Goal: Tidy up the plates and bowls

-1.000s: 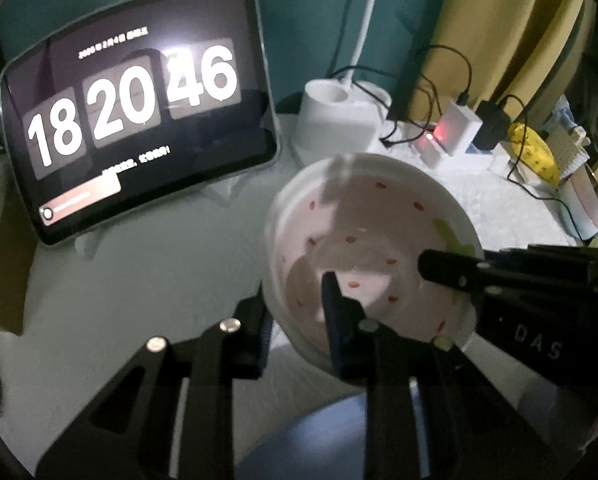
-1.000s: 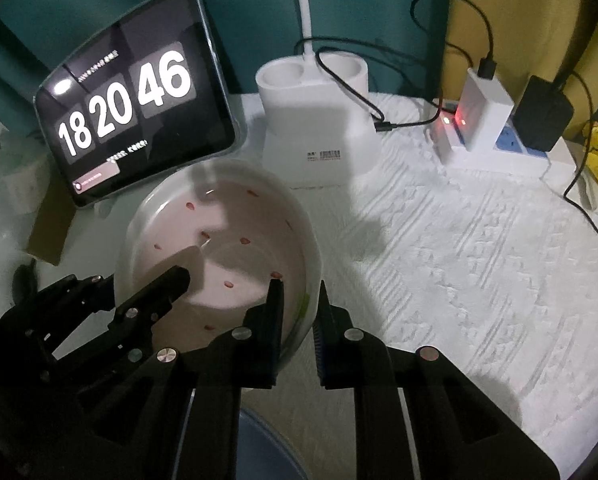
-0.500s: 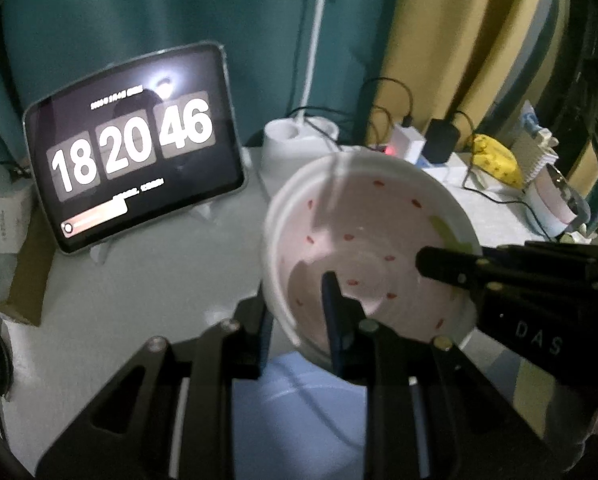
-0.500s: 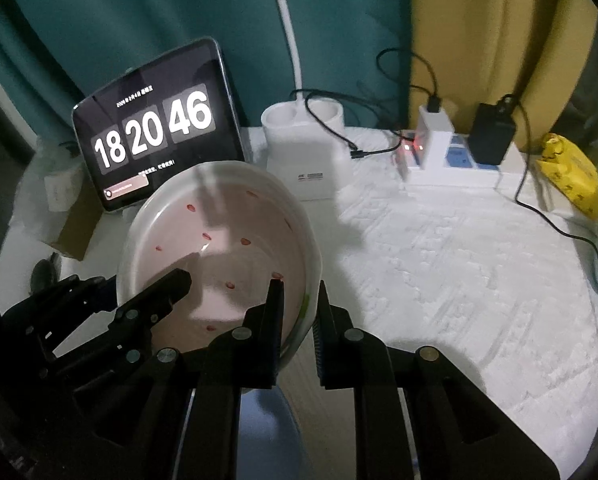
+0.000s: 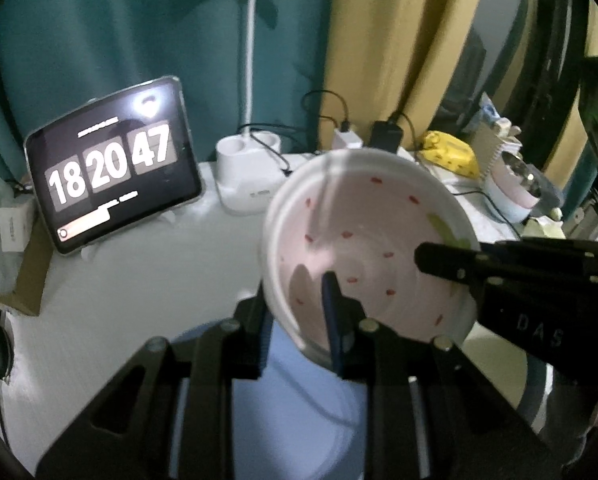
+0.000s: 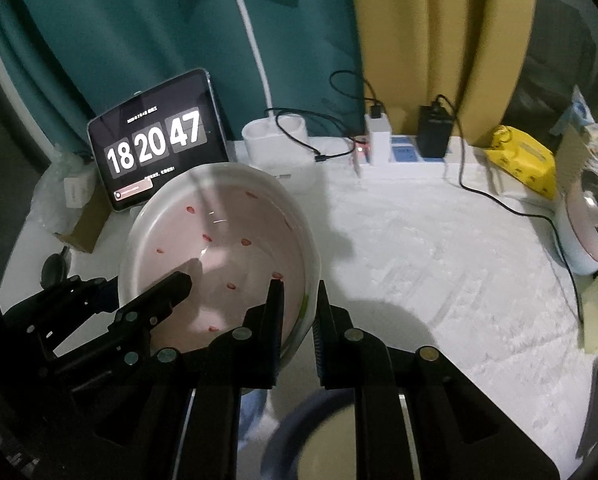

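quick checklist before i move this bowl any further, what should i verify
1. left gripper clamped on the bowl rim: ok.
2. right gripper clamped on the opposite rim: ok.
3. Bowl clear of the tablet and the white lamp base: ok.
4. Bowl level: not ok, tilted.
5. Blue dish below the bowl, ready to receive it: cannot tell, blurred.
6. Cables out of the path: cannot tell.
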